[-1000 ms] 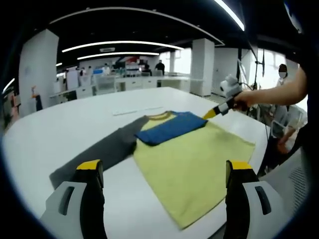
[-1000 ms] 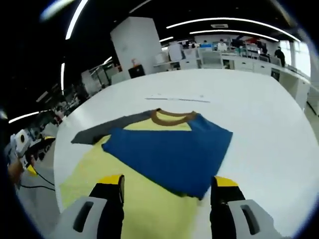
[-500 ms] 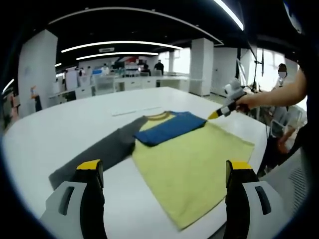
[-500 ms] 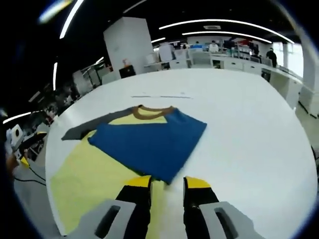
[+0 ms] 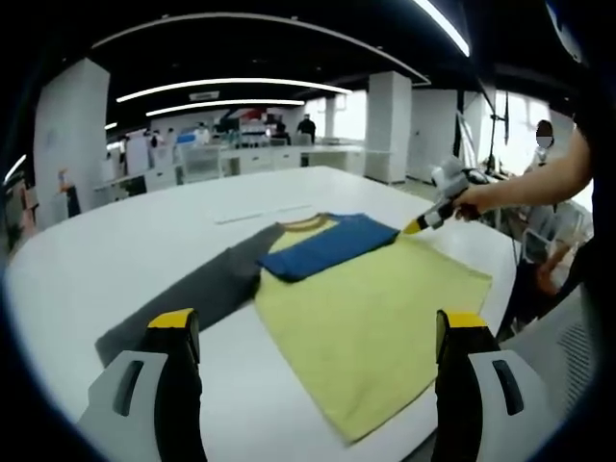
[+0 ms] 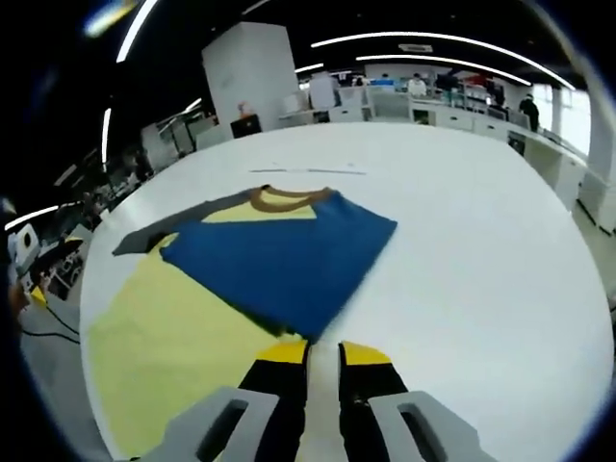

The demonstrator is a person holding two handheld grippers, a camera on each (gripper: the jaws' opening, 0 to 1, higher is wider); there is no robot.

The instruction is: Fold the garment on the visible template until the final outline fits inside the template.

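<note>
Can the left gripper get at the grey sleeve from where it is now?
Probably yes. The left gripper hangs open above the white table, and the grey sleeve lies flat and uncovered just ahead of its left jaw, with nothing lying between them.

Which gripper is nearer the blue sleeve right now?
Right. The right gripper sits at the blue sleeve's near corner, jaws nearly together. The left gripper is open, back at the shirt's hem end, apart from the sleeve.
</note>
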